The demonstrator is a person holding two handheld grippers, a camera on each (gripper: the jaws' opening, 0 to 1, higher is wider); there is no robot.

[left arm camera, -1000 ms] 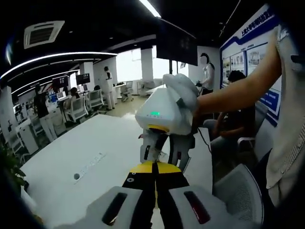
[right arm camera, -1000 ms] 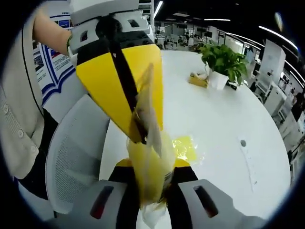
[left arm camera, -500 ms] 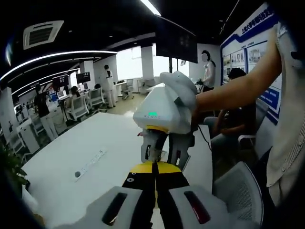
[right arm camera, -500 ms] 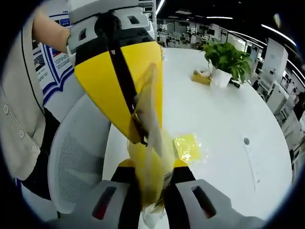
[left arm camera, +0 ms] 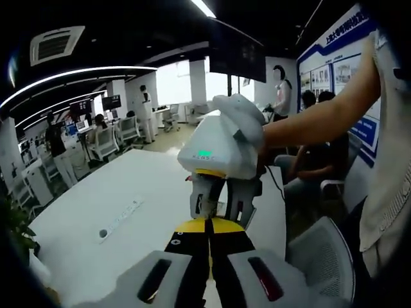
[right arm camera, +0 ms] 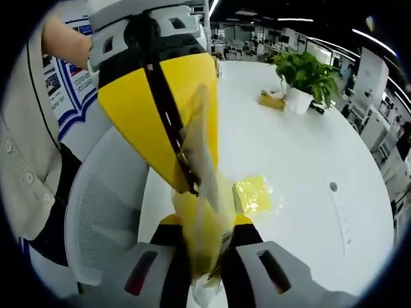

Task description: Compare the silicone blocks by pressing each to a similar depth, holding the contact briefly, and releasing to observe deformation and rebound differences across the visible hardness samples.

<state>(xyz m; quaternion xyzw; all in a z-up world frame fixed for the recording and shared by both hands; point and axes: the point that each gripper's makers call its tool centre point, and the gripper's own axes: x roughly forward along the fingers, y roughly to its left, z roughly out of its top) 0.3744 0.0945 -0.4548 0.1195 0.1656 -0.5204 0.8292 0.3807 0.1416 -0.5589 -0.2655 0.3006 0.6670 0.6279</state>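
A clear packet holding a yellow silicone block (right arm camera: pixel 204 212) hangs above the white table (right arm camera: pixel 308 154), pinched from both ends. My right gripper (right arm camera: pixel 203 224) is shut on its lower part. The left gripper (right arm camera: pixel 188 185) comes down from the top on broad yellow jaws, shut on the packet's upper edge. A second yellow packet (right arm camera: pixel 257 195) lies flat on the table just beyond. In the left gripper view my left gripper (left arm camera: pixel 207 222) is closed tip to tip with the right gripper (left arm camera: pixel 217 206), whose white body is held by a gloved hand (left arm camera: pixel 241 115).
A potted plant (right arm camera: pixel 306 76) and a small yellowish object (right arm camera: pixel 270 101) stand at the table's far end. A white mesh chair (right arm camera: pixel 103 212) sits by the near edge. The person's arm (left arm camera: pixel 321 122) and torso are close on one side. Several people and desks are beyond.
Both grippers keep their hold on the packet. Only the views have shifted slightly.
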